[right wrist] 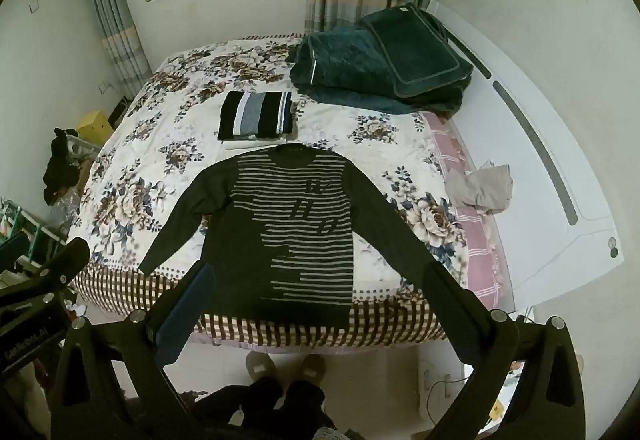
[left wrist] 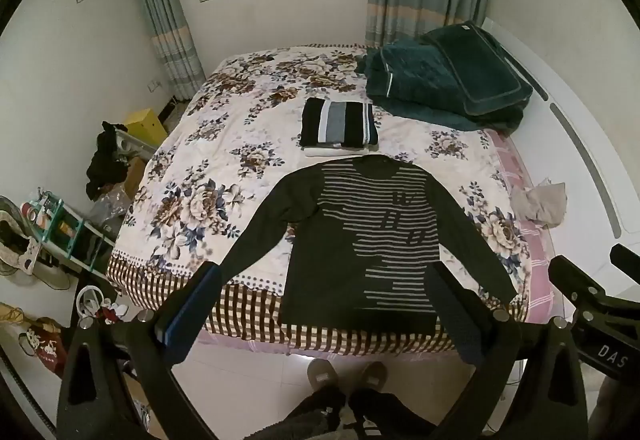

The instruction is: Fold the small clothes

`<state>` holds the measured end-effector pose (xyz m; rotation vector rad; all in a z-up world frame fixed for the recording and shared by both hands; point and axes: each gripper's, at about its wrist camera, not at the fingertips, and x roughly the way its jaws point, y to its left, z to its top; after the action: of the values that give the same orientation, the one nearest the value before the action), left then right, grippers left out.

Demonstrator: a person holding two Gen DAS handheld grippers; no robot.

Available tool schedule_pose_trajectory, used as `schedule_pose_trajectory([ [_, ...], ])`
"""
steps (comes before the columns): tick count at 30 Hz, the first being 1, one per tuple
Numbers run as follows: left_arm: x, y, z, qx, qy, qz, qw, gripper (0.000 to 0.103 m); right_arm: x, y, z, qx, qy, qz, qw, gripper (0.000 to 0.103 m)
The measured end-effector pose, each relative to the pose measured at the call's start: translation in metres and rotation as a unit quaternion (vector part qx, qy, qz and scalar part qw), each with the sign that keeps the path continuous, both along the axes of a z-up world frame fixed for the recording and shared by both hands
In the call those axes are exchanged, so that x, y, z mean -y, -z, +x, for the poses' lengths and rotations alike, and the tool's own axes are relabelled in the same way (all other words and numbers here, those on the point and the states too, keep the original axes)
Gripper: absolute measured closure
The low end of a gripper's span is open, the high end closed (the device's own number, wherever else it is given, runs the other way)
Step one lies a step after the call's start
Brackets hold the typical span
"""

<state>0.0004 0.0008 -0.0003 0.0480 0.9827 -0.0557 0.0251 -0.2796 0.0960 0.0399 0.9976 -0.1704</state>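
- Gripper on the left, i.e. the left gripper (left wrist: 320, 304), has its jaws spread wide with nothing between them, hanging above the foot of the bed (left wrist: 256, 95).
- Left sleeve (left wrist: 256, 236) of the dark striped sweater (left wrist: 360, 240) runs diagonally down toward the bed's near edge, cuff lying on the checked border. Looks to me like the obvious first grab for that side: pinch near the cuff or at the shoulder seam.
- Sweater itself is spread flat, face up, collar pointing toward the window and hem hanging just over the near edge. Knit, so I'd guess soft, floppy and light. It'll sag and drape rather than hold a crease, and probably drags a bit on the fuzzy floral blanket instead of sliding.
- Behind the collar, just beside it, there's a folded striped garment (left wrist: 339, 121) on something white, so presumably the done pile.
- Right sleeve (right wrist: 400, 236) mirrors the other one, angled out toward the pink side of the bed.
- Right gripper (right wrist: 316, 300) is also wide open and holding nothing.
- Crumpled beige cloth (right wrist: 480, 187) sits well apart on the right, maybe next in line.
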Motion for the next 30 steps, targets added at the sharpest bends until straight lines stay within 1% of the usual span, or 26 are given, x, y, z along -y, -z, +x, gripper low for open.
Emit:
schedule_pose_trajectory([
  [5,0.001,0.0,0.0,0.006,0.0,0.007,1.0,0.0,0.0,-0.001,0.0,0.0,0.0,0.0,1.0,0.0],
  [23,0.0,0.0,0.0,0.009,-0.001,0.007,0.9999,0.0,0.0,-0.002,0.0,0.003,-0.001,-0.001,1.0,0.0],
  [30,0.003,-0.001,0.011,0.008,-0.001,0.003,1.0,0.0,0.001,-0.002,0.001,0.003,-0.002,-0.003,1.0,0.0],
])
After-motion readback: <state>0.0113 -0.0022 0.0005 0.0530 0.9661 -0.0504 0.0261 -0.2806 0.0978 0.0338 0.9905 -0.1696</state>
